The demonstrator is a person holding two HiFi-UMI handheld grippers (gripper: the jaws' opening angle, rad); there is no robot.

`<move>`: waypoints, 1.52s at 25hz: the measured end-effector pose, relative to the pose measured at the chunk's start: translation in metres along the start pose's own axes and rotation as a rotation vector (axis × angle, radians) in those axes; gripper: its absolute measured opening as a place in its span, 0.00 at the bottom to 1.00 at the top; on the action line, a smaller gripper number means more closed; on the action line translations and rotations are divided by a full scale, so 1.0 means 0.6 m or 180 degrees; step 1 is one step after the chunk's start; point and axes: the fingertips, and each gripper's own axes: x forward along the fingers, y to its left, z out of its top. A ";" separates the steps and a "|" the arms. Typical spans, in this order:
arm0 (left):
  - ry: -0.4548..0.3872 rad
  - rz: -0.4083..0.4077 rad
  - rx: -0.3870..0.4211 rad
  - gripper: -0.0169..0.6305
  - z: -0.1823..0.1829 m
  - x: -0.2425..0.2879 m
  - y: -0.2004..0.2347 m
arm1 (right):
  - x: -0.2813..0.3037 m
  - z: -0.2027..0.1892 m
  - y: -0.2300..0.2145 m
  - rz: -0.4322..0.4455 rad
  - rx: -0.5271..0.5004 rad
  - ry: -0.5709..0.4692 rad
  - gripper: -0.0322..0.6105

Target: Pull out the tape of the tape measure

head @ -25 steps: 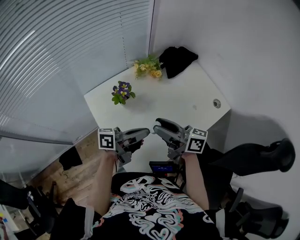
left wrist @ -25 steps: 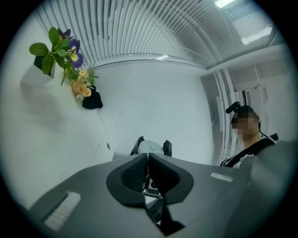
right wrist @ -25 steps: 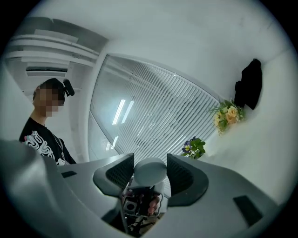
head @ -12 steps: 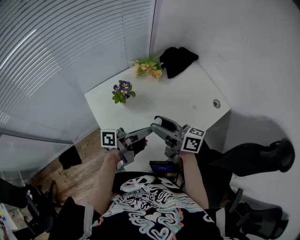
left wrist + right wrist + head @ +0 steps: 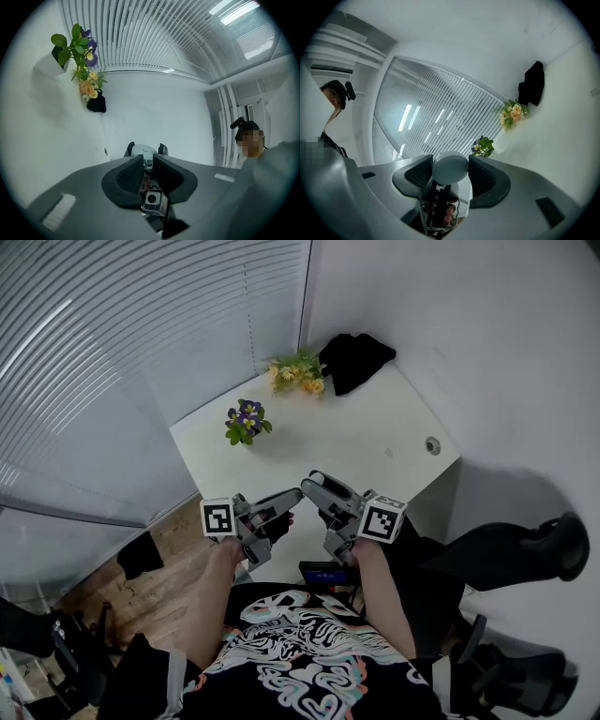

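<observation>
My two grippers face each other tip to tip above the near edge of the white table (image 5: 375, 427). The tape measure (image 5: 450, 169) is a pale round disc that fills the gap between the pads of my right gripper (image 5: 450, 161). Those jaws have just been opening wider, and I see no space beside the disc. In the left gripper view the tape measure (image 5: 142, 150) sits beyond my left gripper (image 5: 147, 161), flanked by the right gripper's dark fingertips (image 5: 162, 149). The left jaws have just been opening and stand narrowly apart, with nothing pressed between them. No pulled-out tape shows. In the head view the left gripper (image 5: 286, 505) and right gripper (image 5: 311, 491) hide the disc.
A purple flower pot (image 5: 246, 423), yellow flowers (image 5: 298, 373) and a black cloth (image 5: 354, 360) stand at the table's far side. A small round hole (image 5: 432, 446) is near its right edge. A dark device with a blue screen (image 5: 323, 573) sits below the grippers. Blinds cover the window on the left.
The right gripper has shifted a little left and down, closer to the left one. The left gripper's jaws have parted slightly.
</observation>
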 end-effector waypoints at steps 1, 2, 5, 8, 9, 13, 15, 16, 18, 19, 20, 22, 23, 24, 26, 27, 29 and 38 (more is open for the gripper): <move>0.0013 0.0014 0.0020 0.12 -0.001 -0.001 0.000 | 0.001 -0.001 -0.001 -0.0019 0.0015 -0.0003 0.42; 0.0038 0.0040 0.0049 0.13 -0.002 -0.002 0.001 | 0.002 -0.003 0.000 -0.0027 0.0026 -0.0006 0.42; 0.0130 0.0106 0.0132 0.13 -0.010 -0.006 0.006 | 0.007 -0.005 0.002 -0.0028 0.0039 -0.0015 0.42; 0.0177 0.0121 0.0152 0.13 -0.017 -0.008 0.005 | 0.010 -0.006 0.004 -0.0014 0.0053 -0.0030 0.42; 0.0187 0.0138 0.0162 0.12 -0.017 -0.010 0.007 | 0.011 -0.007 0.004 -0.0012 0.0057 -0.0030 0.42; 0.0164 0.0204 0.0203 0.05 -0.011 -0.019 0.014 | 0.017 -0.010 0.001 -0.0029 0.0064 -0.0020 0.42; 0.0161 0.0229 0.0216 0.03 -0.009 -0.021 0.015 | 0.017 -0.011 -0.002 -0.0061 0.0071 -0.0017 0.42; 0.0158 0.0246 0.0224 0.03 -0.009 -0.021 0.016 | 0.017 -0.012 -0.003 -0.0083 0.0079 -0.0015 0.42; 0.0149 0.0283 0.0224 0.03 -0.010 -0.023 0.019 | 0.018 -0.015 -0.008 -0.0142 0.0100 -0.0004 0.42; 0.0147 0.0300 0.0216 0.03 -0.010 -0.024 0.022 | 0.018 -0.017 -0.009 -0.0167 0.0112 0.0001 0.42; 0.0146 0.0313 0.0204 0.03 -0.011 -0.026 0.023 | 0.018 -0.019 -0.010 -0.0179 0.0122 0.0000 0.42; 0.0147 0.0336 0.0184 0.03 -0.011 -0.027 0.023 | 0.019 -0.020 -0.011 -0.0180 0.0122 -0.0008 0.42; 0.0148 0.0345 0.0184 0.03 -0.010 -0.028 0.023 | 0.019 -0.020 -0.012 -0.0187 0.0117 -0.0006 0.42; 0.0146 0.0354 0.0184 0.03 -0.009 -0.028 0.023 | 0.020 -0.020 -0.012 -0.0202 0.0116 -0.0003 0.42; 0.0136 0.0386 0.0160 0.03 -0.007 -0.030 0.026 | 0.020 -0.019 -0.014 -0.0235 0.0123 -0.0010 0.42; 0.0130 0.0392 0.0147 0.03 -0.007 -0.031 0.026 | 0.019 -0.019 -0.016 -0.0253 0.0130 -0.0017 0.42; 0.0120 0.0367 0.0145 0.03 -0.006 -0.032 0.024 | 0.016 -0.017 -0.023 -0.0284 0.0136 -0.0043 0.42; 0.0124 0.0448 0.0146 0.03 -0.006 -0.043 0.030 | 0.010 -0.011 -0.028 -0.0359 0.0188 -0.0108 0.42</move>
